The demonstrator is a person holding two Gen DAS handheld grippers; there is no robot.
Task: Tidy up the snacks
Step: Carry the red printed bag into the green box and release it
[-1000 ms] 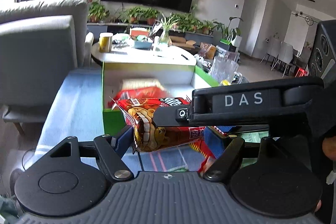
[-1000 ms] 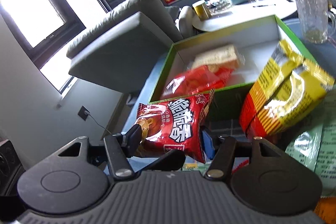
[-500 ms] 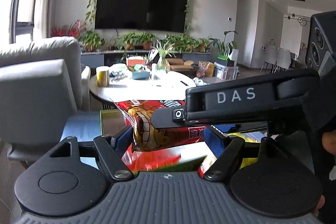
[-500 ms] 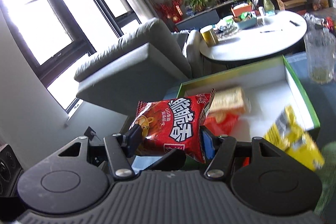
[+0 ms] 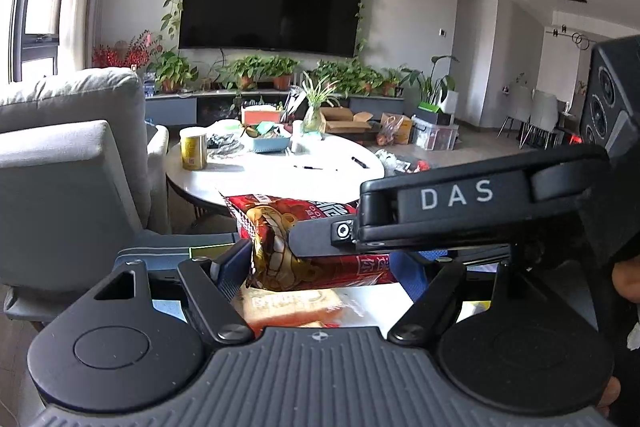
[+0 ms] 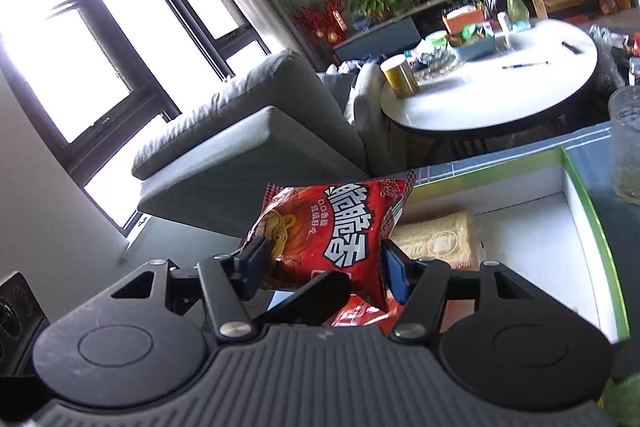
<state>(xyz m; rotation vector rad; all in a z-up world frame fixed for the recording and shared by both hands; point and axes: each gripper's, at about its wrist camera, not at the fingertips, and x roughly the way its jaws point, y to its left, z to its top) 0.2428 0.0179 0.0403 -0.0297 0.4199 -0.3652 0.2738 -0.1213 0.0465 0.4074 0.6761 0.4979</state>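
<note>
Living-room backdrop, green-edged box [image 6: 576, 183] below: both the left gripper [image 5: 320, 263] and right gripper [image 6: 324, 259] clamp one red snack bag [image 6: 340, 227] above the box's near-left corner.

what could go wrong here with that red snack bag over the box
Both grippers, left and right, pinch the same red snack bag from opposite sides. If the hands drift apart, the foil may tear or slip from one grip.

The green-edged box already holds a tan packet and another red pack just below; a careless drop could land on them and crush the contents.

A glass pitcher stands beside the box's right wall; a wide swing might knock it.
</note>
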